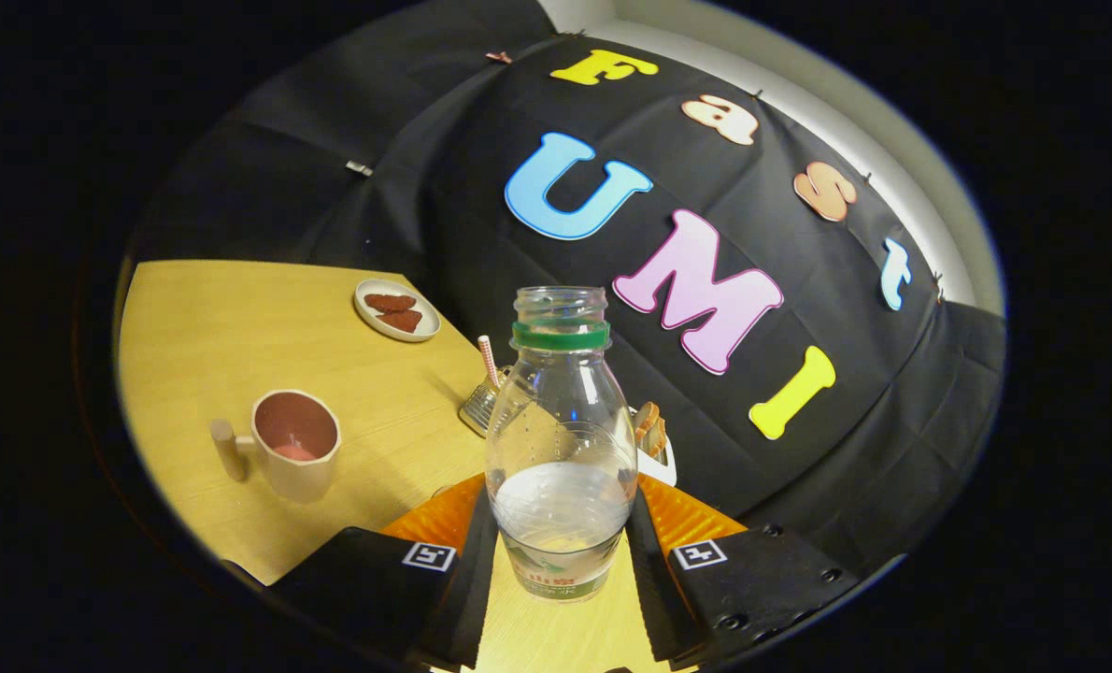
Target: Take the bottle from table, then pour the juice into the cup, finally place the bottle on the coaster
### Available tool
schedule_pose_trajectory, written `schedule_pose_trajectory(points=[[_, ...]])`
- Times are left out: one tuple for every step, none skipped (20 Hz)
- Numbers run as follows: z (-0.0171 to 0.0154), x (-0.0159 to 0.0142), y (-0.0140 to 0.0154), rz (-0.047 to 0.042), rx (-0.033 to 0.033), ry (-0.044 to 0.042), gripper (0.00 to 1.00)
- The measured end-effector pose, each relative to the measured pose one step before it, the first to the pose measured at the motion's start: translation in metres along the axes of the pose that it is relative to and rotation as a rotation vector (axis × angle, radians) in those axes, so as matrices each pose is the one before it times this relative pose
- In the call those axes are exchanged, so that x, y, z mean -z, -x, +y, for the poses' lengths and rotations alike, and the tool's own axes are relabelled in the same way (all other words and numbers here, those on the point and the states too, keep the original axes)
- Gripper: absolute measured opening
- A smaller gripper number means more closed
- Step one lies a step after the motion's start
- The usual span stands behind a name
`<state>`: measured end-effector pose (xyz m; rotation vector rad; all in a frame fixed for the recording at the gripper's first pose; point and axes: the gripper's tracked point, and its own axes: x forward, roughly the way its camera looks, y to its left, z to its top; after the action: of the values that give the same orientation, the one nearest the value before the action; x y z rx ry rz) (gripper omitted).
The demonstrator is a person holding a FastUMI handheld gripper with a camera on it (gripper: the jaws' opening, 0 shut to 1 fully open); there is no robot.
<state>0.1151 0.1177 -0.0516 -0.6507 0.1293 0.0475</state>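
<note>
A clear plastic bottle (561, 421) with a green neck ring and no cap stands upright between my fingers. Pale liquid fills its lower third. My gripper (561, 528) is shut on the bottle, with both fingers pressed against its lower sides. The beige cup (294, 444), which has a pinkish inside and a side handle, sits on the wooden table (210, 327) to the left of the bottle, apart from it. A little pink shows at the cup's bottom. I cannot tell whether the bottle's base rests on the table.
A small white plate (397, 310) with two reddish-brown pieces lies beyond the cup near the cloth wall. Just behind the bottle are a small glass object with a striped straw (488, 360) and a white dish with bread-like pieces (654, 435).
</note>
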Motion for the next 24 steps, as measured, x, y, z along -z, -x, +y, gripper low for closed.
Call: schedule_pose_trajectory(points=[[0.00569, 0.0008, -0.00133, 0.0037, -0.00156, 0.03503, 0.69], [0.00327, -0.00025, -0.00183, 0.00404, 0.00071, 0.03103, 0.69], [0.00321, 0.00028, -0.00118, 0.0076, 0.00179, 0.02259, 0.69], [0.00399, 0.00068, -0.00121, 0.00685, -0.003, 0.01755, 0.69], [0.00234, -0.00011, -0.0032, 0.00672, 0.00387, 0.02213, 0.69], [0.00041, -0.00294, -0.00168, 0.0025, 0.00675, 0.02908, 0.69], [0.00128, -0.00315, -0.00111, -0.00089, 0.00306, 0.03082, 0.69], [0.00215, -0.00277, -0.00164, -0.00413, -0.00106, 0.03256, 0.69], [0.00476, -0.00245, -0.00182, -0.00849, -0.00741, 0.03593, 0.69], [0.00506, -0.00126, -0.00188, -0.00253, -0.00896, 0.03324, 0.69], [0.00425, -0.00045, -0.00174, 0.00017, -0.00672, 0.03841, 0.69], [0.00452, -0.00154, -0.00305, -0.00377, -0.00933, 0.0403, 0.69], [0.00614, -0.00024, -0.00281, -0.00438, -0.01201, 0.03001, 0.69], [0.00505, -0.00105, -0.00171, -0.00311, -0.01181, 0.02365, 0.69], [0.00614, 0.00019, -0.00189, -0.00272, -0.01073, 0.02128, 0.69], [0.00558, 0.00027, -0.00166, -0.00171, -0.00877, 0.02062, 0.69], [0.00332, 0.00091, -0.00371, -0.00517, -0.0064, 0.0191, 0.69], [0.00345, 0.00006, -0.00221, -0.00417, -0.00359, 0.01744, 0.69], [0.00277, -0.00226, -0.00137, -0.00379, -0.00089, 0.01573, 0.69], [0.00158, -0.00107, -0.00266, -0.00191, -0.00134, 0.01561, 0.69], [0.0029, -0.00043, -0.00294, 0.00045, -0.00227, 0.01752, 0.69], [0.0026, 0.0002, -0.00238, 0.00202, -0.00391, 0.02169, 0.69], [0.00229, 0.00234, -0.00379, 0.00325, -0.00349, 0.02162, 0.69], [0.00397, 0.00163, -0.0026, 0.00189, -0.00453, 0.01675, 0.69]])
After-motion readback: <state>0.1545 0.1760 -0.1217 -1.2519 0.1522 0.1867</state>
